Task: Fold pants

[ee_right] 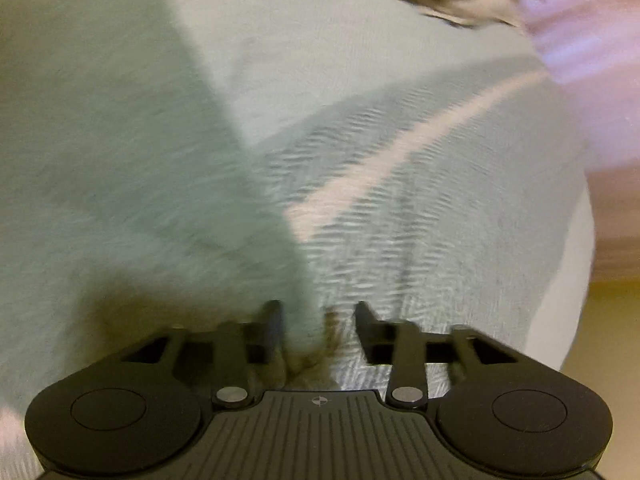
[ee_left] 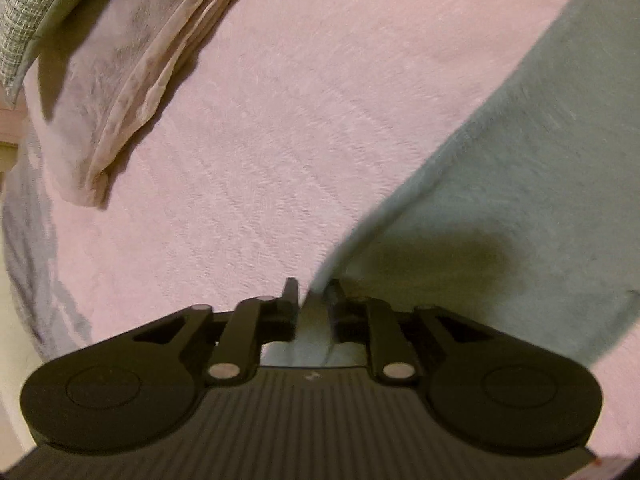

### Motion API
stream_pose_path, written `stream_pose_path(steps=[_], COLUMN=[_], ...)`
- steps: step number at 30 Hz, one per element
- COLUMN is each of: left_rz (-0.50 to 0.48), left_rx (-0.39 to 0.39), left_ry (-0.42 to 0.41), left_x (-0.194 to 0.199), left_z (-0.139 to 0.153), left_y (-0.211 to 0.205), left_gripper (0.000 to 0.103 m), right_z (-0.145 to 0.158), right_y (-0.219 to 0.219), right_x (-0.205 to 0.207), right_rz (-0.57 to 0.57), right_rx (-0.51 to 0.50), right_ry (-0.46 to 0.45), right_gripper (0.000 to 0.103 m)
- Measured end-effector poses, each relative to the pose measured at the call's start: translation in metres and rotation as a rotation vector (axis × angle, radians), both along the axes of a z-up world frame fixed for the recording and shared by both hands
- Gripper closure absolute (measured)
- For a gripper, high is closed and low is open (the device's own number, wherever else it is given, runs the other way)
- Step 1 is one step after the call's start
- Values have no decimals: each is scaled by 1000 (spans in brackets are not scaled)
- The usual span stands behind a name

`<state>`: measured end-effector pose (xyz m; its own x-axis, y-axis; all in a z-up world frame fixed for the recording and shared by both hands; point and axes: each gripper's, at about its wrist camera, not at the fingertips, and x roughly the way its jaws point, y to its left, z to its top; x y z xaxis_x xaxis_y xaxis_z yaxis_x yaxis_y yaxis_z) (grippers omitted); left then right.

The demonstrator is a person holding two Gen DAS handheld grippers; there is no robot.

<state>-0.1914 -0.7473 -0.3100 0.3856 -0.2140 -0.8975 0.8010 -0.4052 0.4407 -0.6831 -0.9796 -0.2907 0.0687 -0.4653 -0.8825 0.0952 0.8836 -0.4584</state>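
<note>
Two grippers are showing — one left gripper and one right gripper, each carrying two black fingers. One pair of grey-green pants is lying in view, also appearing in the right wrist view. One pink bed cover is lying underneath. One folded pale pink garment is resting on that cover — its layer count cannot be told. One checked grey cushion is sitting at the far corner.
</note>
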Motion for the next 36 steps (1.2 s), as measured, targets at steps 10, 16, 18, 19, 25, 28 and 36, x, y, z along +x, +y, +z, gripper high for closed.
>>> stream_pose_path(steps=[10,16,18,19,25,28,36], left_rz=[74,79,89,87,64,52,-60], left_rx=[-120,-144,-128,-118,-95,-92,-52], left_ry=[-13,30,49,54,88,116,180], left_x=[-20,-62,-78,-85,-133,-154,-231], left_z=[46,54,48,45,41,36,18], left_y=[6,35,46,51,62,56,32], left_gripper=[83,80,80,80,80,80,80], right_z=[79,67,55,52,43,31,12], right_y=[8,36,41,41,63,58,25], right_x=[-109,-175,-183,-189,-212,-217,-190], right_rz=[-628,-953,-962,-965,-911,-889,-698], right_rx=[119,331,352,362,400,438,577], right_ry=[-418,-717,-765,-789,-809,-872,-905], right_gripper=[61,61,58,56,52,51,52])
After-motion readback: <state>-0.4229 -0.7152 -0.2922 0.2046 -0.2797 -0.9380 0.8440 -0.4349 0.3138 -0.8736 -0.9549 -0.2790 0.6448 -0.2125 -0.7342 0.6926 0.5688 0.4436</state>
